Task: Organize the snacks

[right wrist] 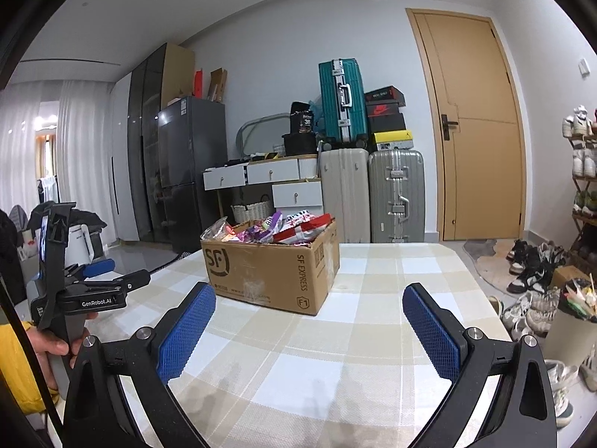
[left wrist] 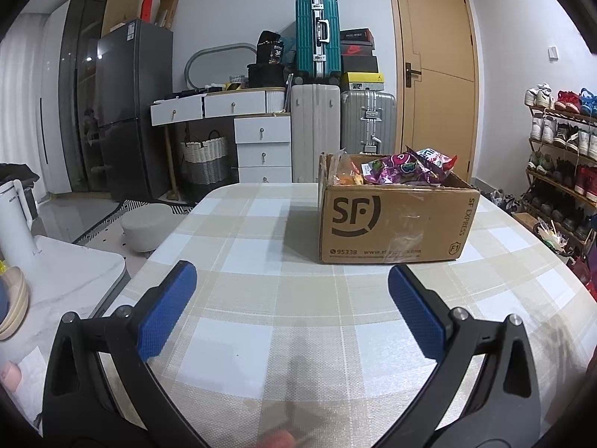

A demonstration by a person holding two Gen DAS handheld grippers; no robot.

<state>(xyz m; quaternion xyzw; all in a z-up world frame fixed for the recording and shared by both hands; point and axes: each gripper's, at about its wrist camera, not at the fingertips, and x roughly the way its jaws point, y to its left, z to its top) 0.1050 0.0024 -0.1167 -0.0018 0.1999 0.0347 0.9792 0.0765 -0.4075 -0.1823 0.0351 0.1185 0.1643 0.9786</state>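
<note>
A brown cardboard box [left wrist: 395,220] printed "SF" stands on the checked tablecloth, filled with snack bags [left wrist: 406,168], mostly purple and red. In the right wrist view the same box [right wrist: 268,265] sits ahead and left of centre, its snack bags [right wrist: 283,227] heaped above the rim. My left gripper [left wrist: 293,276] is open over the table, short of the box, nothing between its blue pads. My right gripper [right wrist: 309,298] is open too, empty, just short of the box. The left gripper [right wrist: 108,272], held by a hand, shows at the left of the right wrist view.
The table [left wrist: 261,328] has rounded edges. Beyond it stand suitcases [left wrist: 317,37], a white drawer unit [left wrist: 261,138], a dark fridge [left wrist: 130,104] and a wooden door [left wrist: 436,67]. A shoe rack [left wrist: 559,149] lines the right wall. A white counter [left wrist: 67,272] with bowls sits left.
</note>
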